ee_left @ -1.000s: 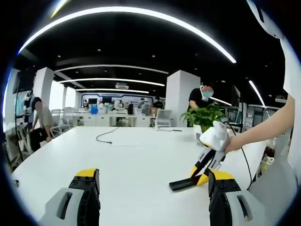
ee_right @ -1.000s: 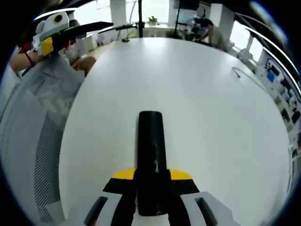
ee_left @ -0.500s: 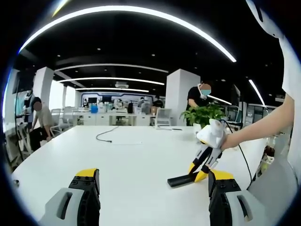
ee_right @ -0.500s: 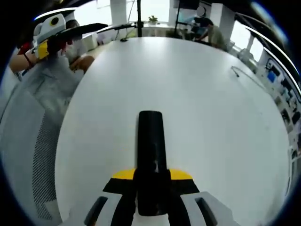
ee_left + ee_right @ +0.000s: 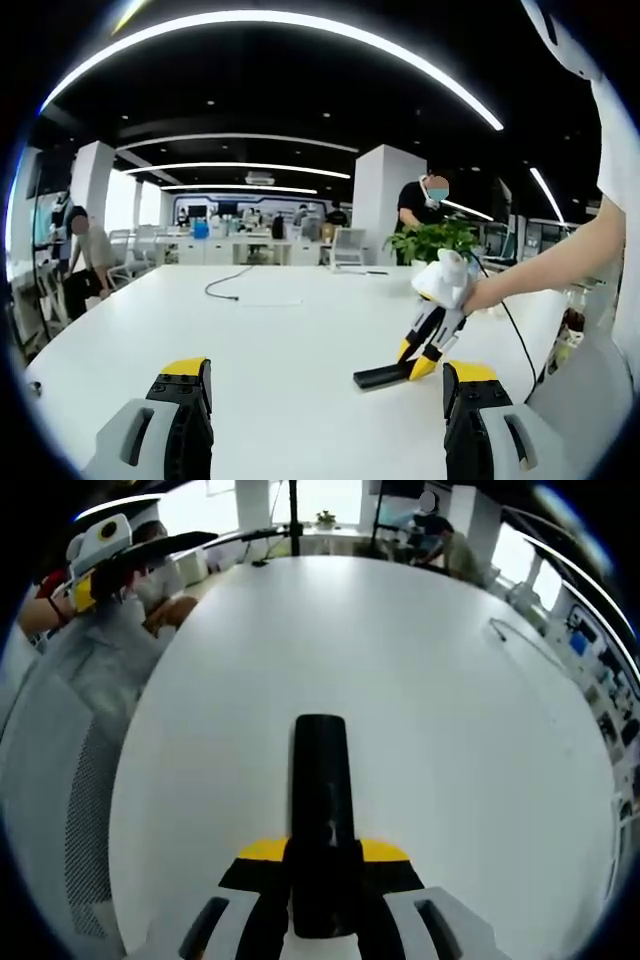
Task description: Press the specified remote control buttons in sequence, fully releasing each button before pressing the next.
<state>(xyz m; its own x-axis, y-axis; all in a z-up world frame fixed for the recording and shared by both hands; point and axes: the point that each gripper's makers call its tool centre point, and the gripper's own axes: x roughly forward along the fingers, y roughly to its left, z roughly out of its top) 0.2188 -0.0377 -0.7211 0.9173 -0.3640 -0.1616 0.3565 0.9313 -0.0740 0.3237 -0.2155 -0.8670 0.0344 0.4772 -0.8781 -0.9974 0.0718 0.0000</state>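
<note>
Two grippers here, and not much has changed: the right gripper (image 5: 385, 375) has slid a bit further left and lower over the white table (image 5: 280, 350) than a second ago, jaws clamped on the black remote (image 5: 320, 810). The left gripper (image 5: 325, 420) hangs with jaws wide apart. Further back are a loose cable (image 5: 222, 287) and a potted plant (image 5: 432, 243); nothing blocks the remote.

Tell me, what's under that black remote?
The white table lies under the remote, which the right gripper's fingers are shut on. Its underside is hidden, so whether it touches the table is unclear.
</note>
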